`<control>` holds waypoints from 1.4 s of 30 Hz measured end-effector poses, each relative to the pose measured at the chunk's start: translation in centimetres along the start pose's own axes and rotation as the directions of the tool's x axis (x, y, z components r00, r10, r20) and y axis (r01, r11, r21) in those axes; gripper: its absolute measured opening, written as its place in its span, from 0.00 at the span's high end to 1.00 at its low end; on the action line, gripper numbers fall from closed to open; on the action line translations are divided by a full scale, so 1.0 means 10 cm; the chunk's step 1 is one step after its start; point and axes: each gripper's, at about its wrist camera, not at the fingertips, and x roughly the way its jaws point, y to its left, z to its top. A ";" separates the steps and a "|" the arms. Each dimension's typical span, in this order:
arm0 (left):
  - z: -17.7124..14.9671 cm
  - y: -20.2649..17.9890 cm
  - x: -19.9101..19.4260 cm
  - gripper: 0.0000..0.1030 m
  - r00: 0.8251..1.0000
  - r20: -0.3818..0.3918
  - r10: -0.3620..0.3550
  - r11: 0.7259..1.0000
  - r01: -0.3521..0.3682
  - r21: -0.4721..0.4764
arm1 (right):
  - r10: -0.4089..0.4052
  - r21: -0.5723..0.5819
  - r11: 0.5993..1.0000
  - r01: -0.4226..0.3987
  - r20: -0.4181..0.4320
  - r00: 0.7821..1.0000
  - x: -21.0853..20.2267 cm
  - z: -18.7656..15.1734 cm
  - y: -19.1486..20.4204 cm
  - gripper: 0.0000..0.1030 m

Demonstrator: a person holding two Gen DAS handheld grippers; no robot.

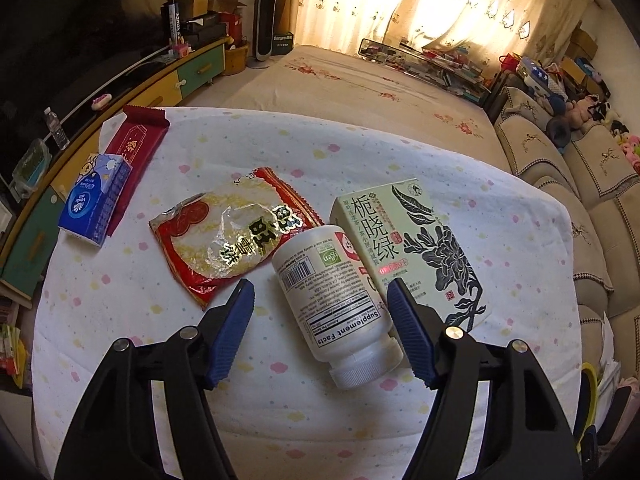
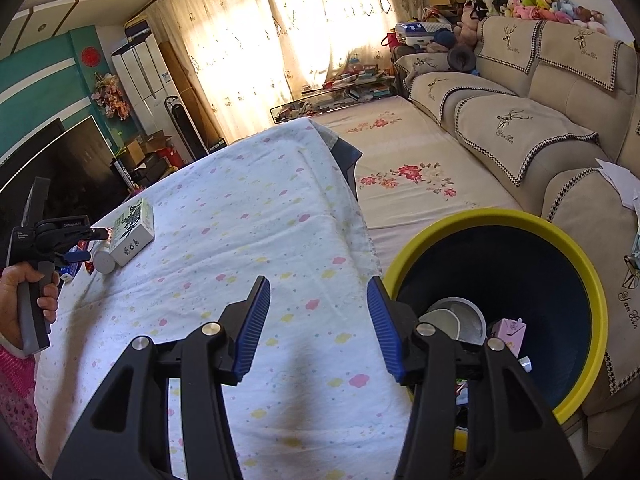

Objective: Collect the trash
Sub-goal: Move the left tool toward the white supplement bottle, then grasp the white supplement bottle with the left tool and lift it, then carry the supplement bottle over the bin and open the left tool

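Supplement bottle [image 1: 336, 304] lies between your spread left gripper [image 1: 320, 328] pads; clamp it, then carry toward the bin [image 2: 568, 236] at three o'clock, where your right gripper [image 2: 318, 328] waits spread and empty.

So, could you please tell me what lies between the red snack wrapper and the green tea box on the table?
The white supplement bottle lies on its side between the snack wrapper and tea box, as the left wrist view shows.

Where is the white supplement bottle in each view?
Left wrist: bottle at centre, lying between the open left hand-held gripper's fingers.
Right wrist: far left, small, cap towards camera.
Shared landmark: green tea box, right beside it.
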 end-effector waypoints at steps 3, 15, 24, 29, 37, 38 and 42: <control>0.00 0.00 0.04 0.39 1.000 -0.024 0.008 1.000 -0.008 0.019 | 0.004 0.004 1.000 -0.004 -0.003 1.000 0.01 0.00 -0.01 0.53; 0.06 -0.05 0.24 0.52 0.997 -0.071 0.032 0.997 -0.027 0.074 | 0.016 0.025 1.000 -0.015 -0.027 1.000 0.06 0.01 -0.05 0.53; -0.07 -0.10 0.12 0.53 0.999 -0.033 0.030 0.990 -0.026 0.136 | 0.018 0.035 0.999 -0.016 -0.042 0.999 0.09 0.01 -0.06 0.53; -0.34 -0.08 -0.21 0.53 1.000 0.017 -0.003 0.986 0.000 0.169 | 0.012 0.038 0.999 -0.011 -0.039 0.999 0.08 0.01 -0.07 0.53; -1.04 -0.32 -0.98 0.53 0.989 0.053 -0.139 0.948 0.117 0.295 | -0.010 -0.010 1.000 0.010 0.004 1.000 -0.04 -0.02 -0.01 0.53; -1.12 -0.37 -1.07 0.53 0.986 0.050 -0.159 0.940 0.136 0.313 | -0.008 -0.012 1.000 0.008 0.012 1.000 -0.08 -0.02 -0.02 0.53; -1.42 -0.72 -1.39 0.53 0.968 0.029 -0.250 0.891 0.219 0.397 | -0.030 0.005 1.000 0.030 0.066 0.997 -0.39 0.02 -0.20 0.48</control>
